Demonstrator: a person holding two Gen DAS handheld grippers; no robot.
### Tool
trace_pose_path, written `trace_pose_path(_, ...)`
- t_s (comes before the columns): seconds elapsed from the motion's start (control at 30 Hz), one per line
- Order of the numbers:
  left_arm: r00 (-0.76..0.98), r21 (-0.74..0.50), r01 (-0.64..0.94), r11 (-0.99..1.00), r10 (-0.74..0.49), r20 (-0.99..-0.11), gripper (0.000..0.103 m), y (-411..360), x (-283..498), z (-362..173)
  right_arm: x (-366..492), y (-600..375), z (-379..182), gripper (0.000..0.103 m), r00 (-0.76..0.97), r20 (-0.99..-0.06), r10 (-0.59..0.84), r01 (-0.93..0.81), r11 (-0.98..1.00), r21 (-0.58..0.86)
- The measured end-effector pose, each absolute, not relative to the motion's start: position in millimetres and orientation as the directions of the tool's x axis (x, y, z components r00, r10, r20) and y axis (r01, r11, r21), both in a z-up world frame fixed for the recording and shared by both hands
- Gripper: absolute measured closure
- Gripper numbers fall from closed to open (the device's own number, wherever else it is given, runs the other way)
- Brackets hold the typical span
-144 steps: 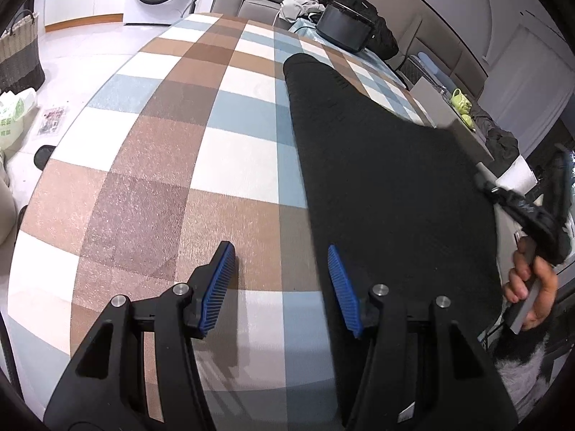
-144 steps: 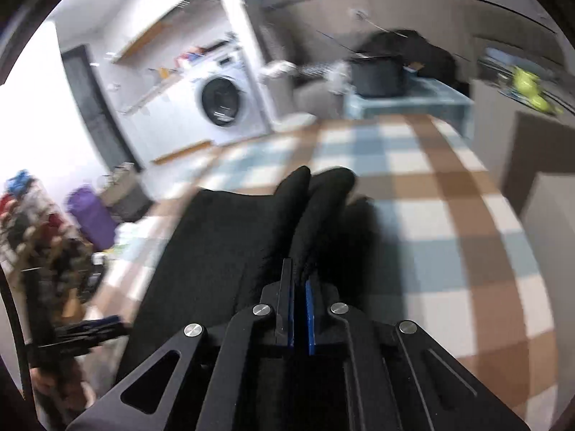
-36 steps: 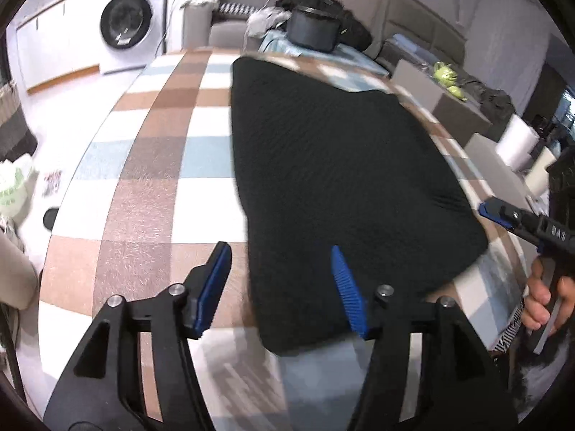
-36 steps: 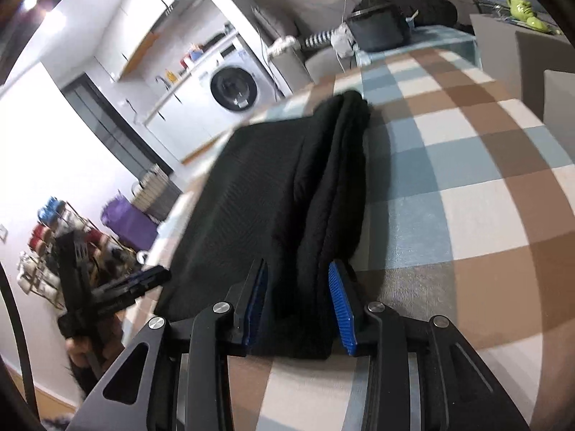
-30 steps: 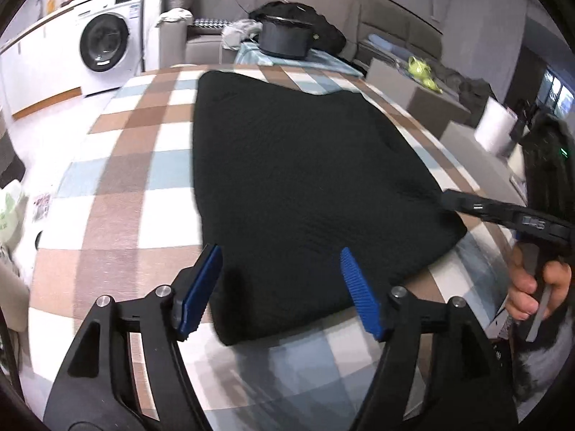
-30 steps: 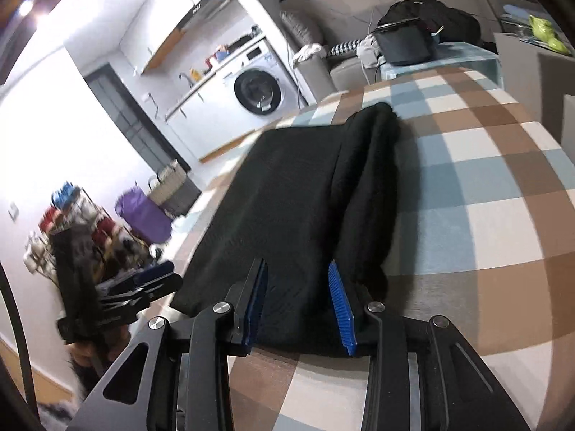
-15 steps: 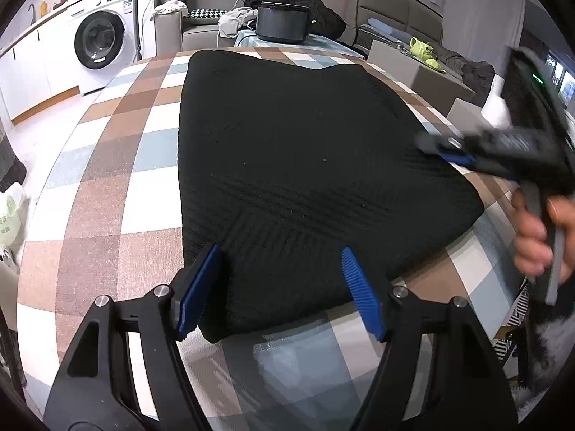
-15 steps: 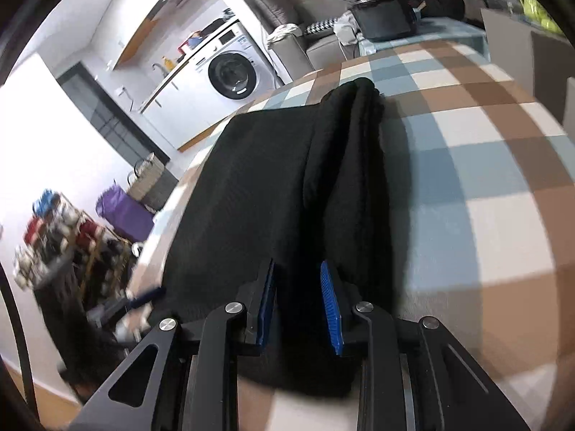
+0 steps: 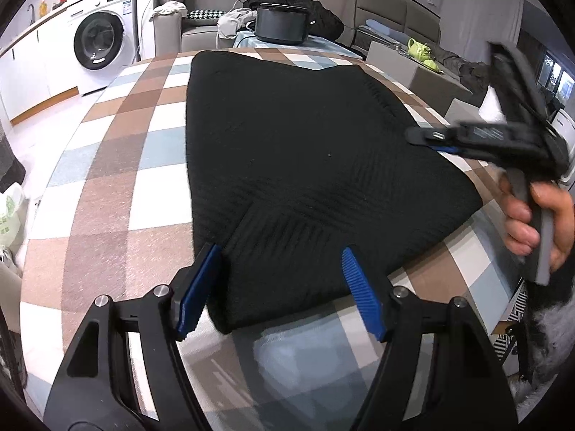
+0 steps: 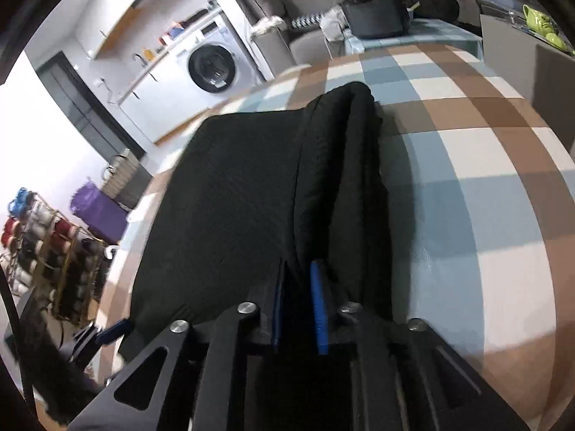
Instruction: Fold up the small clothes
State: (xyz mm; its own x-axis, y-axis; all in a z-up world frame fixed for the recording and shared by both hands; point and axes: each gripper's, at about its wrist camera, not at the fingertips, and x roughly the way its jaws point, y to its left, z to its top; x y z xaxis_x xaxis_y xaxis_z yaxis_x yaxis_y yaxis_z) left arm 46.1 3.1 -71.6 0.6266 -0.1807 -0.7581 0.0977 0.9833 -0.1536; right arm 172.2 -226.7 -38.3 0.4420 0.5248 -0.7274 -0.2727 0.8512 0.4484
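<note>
Two tools are at work, one in each of your hands. Your left tool point(image 9: 282, 287) has its blue pads point(image 9: 361, 294) spread wide to either side of the near corner of the black garment point(image 9: 305, 151); the cloth lies between them, but the pads do not press on it. Your right tool point(image 10: 300, 309) has its pads close together and pinches a raised fold along the garment's right-hand edge point(image 10: 345, 186), the knit bunched up between the blue faces. Seen from the left tool, it sits off to the right, blurred, with your right hand point(image 9: 539, 215) wrapped round its grip.

Ahead of both tools the garment lies mostly flat on the bench point(image 9: 118, 179), which wears a checked cloth of brown, blue and white (the thick fold runs away from the right tool toward the far end). Beyond the far edge of the bench stand a dark pot point(image 9: 282, 25) and, off to the left, a washing machine point(image 9: 100, 46).
</note>
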Motion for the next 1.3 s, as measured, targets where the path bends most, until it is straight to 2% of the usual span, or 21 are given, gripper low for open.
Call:
trace_pose_path(0.13, 0.63, -0.19, 0.051, 0.981, -0.179, -0.756, 0.035, 16, 40, -71, 134, -254, -32, 0.055, 0.468, -0.692, 0.549, -0.273, 0.835, 0.477)
trace_pose_path(0.27, 0.614, -0.276, -0.009, 0.961, -0.213, -0.76, 0.035, 32, 41, -78, 104, -264, -37, 0.054, 0.451, -0.7, 0.554, -0.278, 0.832, 0.48)
trace_pose_path(0.33, 0.616, -0.276, -0.028, 0.961, -0.2, -0.762, 0.037, 33, 42, -79, 98, -261, -40, 0.055, 0.436, -0.699, 0.567, -0.297, 0.824, 0.483)
trace_pose_path(0.37, 0.621, -0.275, -0.026, 0.961, -0.2, -0.758, 0.044, 32, 43, -78, 98, -258, -43, 0.055, 0.429, -0.708, 0.561, -0.297, 0.828, 0.475)
trace_pose_path(0.43, 0.624, -0.256, -0.018, 0.967, -0.189, -0.758, 0.055, 30, 44, -78, 102, -255, -49, 0.068, 0.42, -0.717, 0.557, -0.298, 0.831, 0.471)
trace_pose_path(0.47, 0.627, -0.244, -0.019, 0.969, -0.179, -0.759, 0.066, 29, 45, -79, 102, -254, -51, 0.069, 0.419, -0.718, 0.556, -0.301, 0.831, 0.468)
trace_pose_path(0.5, 0.625, -0.24, -0.023, 0.971, -0.173, -0.761, 0.07, 30, 46, -80, 103, -253, -52, 0.072, 0.424, -0.713, 0.559, -0.308, 0.829, 0.467)
trace_pose_path(0.6, 0.623, -0.265, -0.044, 0.963, -0.181, -0.761, 0.071, 33, 50, -80, 102, -252, -52, 0.074, 0.427, -0.709, 0.56, -0.305, 0.828, 0.47)
trace_pose_path(1.2, 0.611, -0.16, -0.051, 0.986, -0.096, -0.786, 0.07, 25, 117, -78, 144, -233, -50, 0.073, 0.471, -0.73, 0.495, -0.234, 0.868, 0.437)
trace_pose_path(1.27, 0.612, -0.155, -0.057, 0.986, -0.089, -0.786, 0.07, 25, 115, -77, 140, -231, -48, 0.071, 0.476, -0.733, 0.486, -0.234, 0.874, 0.427)
trace_pose_path(1.3, 0.613, -0.152, -0.06, 0.987, -0.084, -0.785, 0.068, 26, 113, -75, 136, -231, -47, 0.065, 0.48, -0.736, 0.478, -0.235, 0.878, 0.417)
